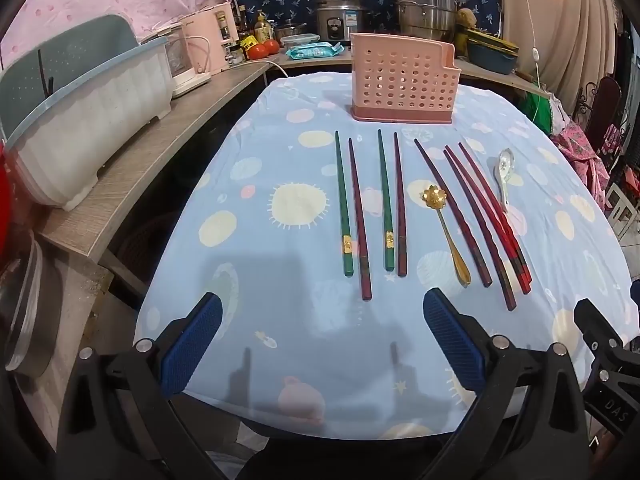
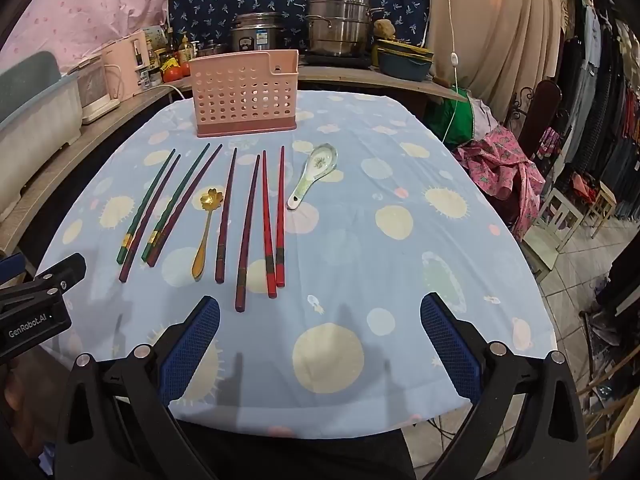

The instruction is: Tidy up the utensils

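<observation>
Writing: "GenRobot.AI" on left gripper (image 2: 36, 304) body; "DAS" on right gripper's side, rest cut off
Left gripper (image 1: 322, 312): jaws wide, empty, above tablecloth (image 1: 280, 320)
Right gripper (image 2: 320, 314): jaws wide, empty, touching nothing
Utensils: chopsticks (image 1: 384, 200), gold spoon (image 1: 446, 224), white spoon (image 2: 312, 174) in a row before pink holder (image 1: 404, 80)
Unclear: cooker label (image 1: 351, 20) unreadable

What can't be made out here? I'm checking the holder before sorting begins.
- Pink holder inside: both views, hidden by its perforated front wall.
- Rice cooker label: too small in both.
- Right gripper: left wrist view, cut off by the edge.
</observation>
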A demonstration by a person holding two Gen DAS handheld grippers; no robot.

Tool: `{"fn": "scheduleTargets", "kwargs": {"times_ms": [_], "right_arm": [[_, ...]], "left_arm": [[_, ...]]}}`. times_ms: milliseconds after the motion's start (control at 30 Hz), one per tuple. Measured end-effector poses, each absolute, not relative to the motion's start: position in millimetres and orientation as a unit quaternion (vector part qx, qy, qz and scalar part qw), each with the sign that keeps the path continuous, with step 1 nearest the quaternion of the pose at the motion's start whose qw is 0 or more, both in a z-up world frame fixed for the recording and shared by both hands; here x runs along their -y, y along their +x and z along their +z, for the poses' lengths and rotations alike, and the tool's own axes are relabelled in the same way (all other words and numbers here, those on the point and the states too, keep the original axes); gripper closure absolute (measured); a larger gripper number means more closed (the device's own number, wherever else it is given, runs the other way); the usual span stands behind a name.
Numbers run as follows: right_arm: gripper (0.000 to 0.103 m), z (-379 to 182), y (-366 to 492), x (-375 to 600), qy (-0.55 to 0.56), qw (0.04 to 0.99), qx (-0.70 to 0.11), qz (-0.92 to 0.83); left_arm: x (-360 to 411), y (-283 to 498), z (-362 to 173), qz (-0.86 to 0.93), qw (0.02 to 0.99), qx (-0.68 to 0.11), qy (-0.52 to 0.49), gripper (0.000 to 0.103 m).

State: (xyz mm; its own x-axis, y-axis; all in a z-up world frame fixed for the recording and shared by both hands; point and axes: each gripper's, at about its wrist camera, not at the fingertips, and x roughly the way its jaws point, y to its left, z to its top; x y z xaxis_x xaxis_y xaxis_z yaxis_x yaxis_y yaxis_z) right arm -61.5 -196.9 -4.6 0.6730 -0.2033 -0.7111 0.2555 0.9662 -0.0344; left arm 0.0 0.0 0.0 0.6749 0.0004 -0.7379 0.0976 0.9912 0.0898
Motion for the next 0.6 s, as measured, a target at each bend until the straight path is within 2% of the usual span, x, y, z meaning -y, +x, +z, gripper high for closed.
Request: {"fn": "scheduleTargets", "kwargs": {"times_ms": [600], "right_arm": [[0.007, -5.6, -59.6, 194.0, 0.032, 0.913, -0.387, -0.126]], "left_arm": [[0.9, -1.2, -0.4, -0.029, 0.912, -0.406, 0.061, 0.007]]}}
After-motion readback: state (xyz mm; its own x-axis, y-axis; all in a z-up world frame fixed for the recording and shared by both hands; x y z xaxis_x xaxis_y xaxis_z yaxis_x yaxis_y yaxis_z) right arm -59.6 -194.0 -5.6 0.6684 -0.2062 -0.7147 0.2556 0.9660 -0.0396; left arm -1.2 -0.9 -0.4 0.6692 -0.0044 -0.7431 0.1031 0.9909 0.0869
